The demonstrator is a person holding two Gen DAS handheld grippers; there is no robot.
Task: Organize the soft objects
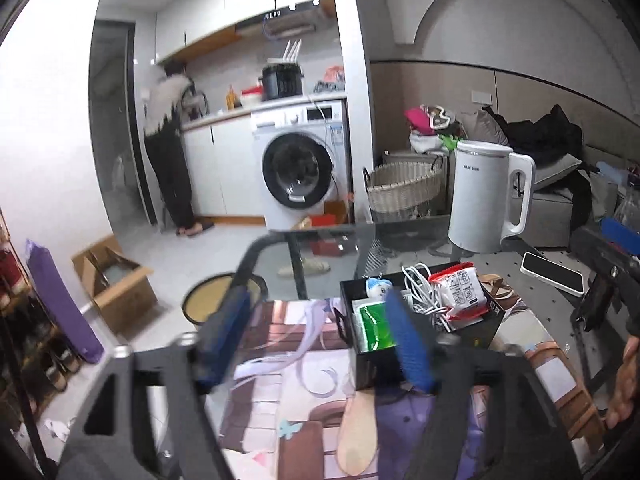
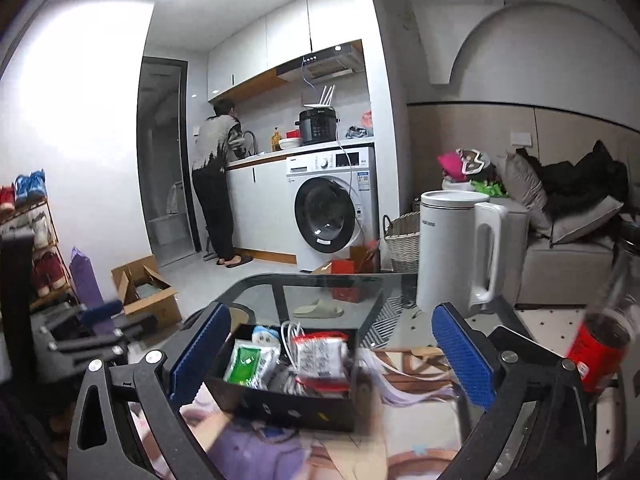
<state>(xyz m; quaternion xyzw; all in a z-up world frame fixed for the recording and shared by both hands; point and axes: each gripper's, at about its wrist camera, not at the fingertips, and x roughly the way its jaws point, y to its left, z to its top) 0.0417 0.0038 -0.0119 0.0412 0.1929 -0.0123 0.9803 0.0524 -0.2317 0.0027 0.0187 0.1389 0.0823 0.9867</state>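
Blue-padded fingers of my left gripper fill the near foreground of the left wrist view, spread wide apart with nothing between them, hanging over a printed anime mat that covers the near end of the glass table. Just ahead and slightly right of that gripper sits a black box on the mat; its near wall runs behind the right-hand pad. Inside it I see a green sachet lying flat at the near left, a small white-and-blue plush at the far left corner, a tangle of white cable in the middle, and a red-and-white snack packet propped on top at the right. My right gripper is also open wide, its pads straddling the same box without touching it. Beyond the box stands a white electric kettle, well apart from it, with a phone lying off to the right. A red can sits near my right gripper's outer finger. Off the table I can see a wicker basket beside the washing machine, and a person at the counter.
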